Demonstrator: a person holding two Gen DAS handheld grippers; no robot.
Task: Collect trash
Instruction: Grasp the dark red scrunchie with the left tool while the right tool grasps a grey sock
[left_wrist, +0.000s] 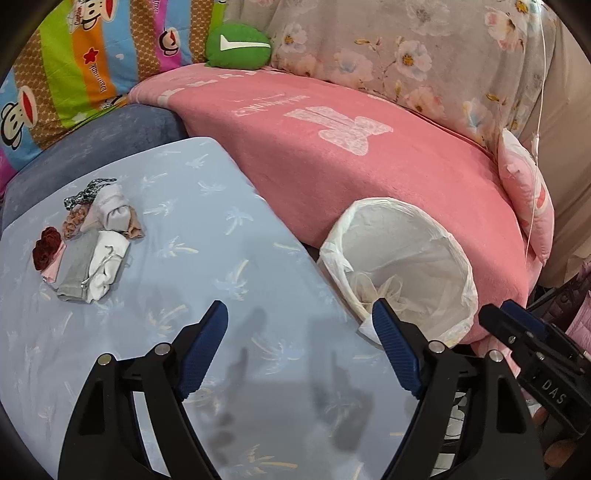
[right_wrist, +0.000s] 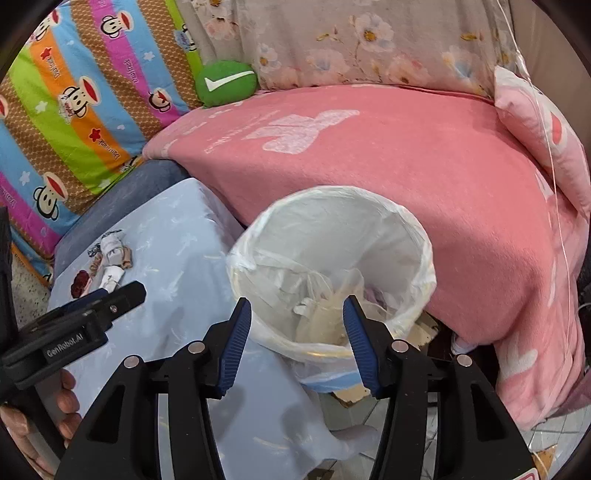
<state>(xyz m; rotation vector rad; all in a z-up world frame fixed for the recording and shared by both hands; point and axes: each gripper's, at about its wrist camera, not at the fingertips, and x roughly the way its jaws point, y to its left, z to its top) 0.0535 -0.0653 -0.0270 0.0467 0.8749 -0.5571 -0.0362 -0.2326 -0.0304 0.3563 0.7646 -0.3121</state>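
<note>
Both grippers were empty. Left gripper (left_wrist: 300, 325) had its fingers spread wide over bare blue palm-print cloth on the worktop (left_wrist: 207, 206), nothing between them. Right gripper (right_wrist: 297, 317) stood about half open, its fingers framing the near rim of the lined trash bin (right_wrist: 424, 254) but not pressing on it; crumpled clear plastic and a pale wad already sat in the bin bottom. The only loose stuff left on the worktop was the small pile of fabric scraps (left_wrist: 88, 243): white and grey folded pieces, a dark red crocheted flower, a beige lacy bit, a black-and-white patterned strip. Whether that pile counted as trash I couldn't confirm, but it looked like the next target. Key relation: from the left gripper the pile lay ahead and well off to the left, far side of the worktop, while the bin sat ahead-right, just beside the worktop edge and against the pink blanket (left_wrist: 369, 166). In the right wrist view the same pile (right_wrist: 107, 266) was far left beyond the left gripper's body, so the left hand was clearly nearer to it and the right was nearer the bin. The pile's long axis ran roughly away from the left fingers, tilted slightly right, so my read was that a grasp across its narrow width would suit. Risk: the pieces were loose and separate, so one pinch would likely lift only part.
</note>
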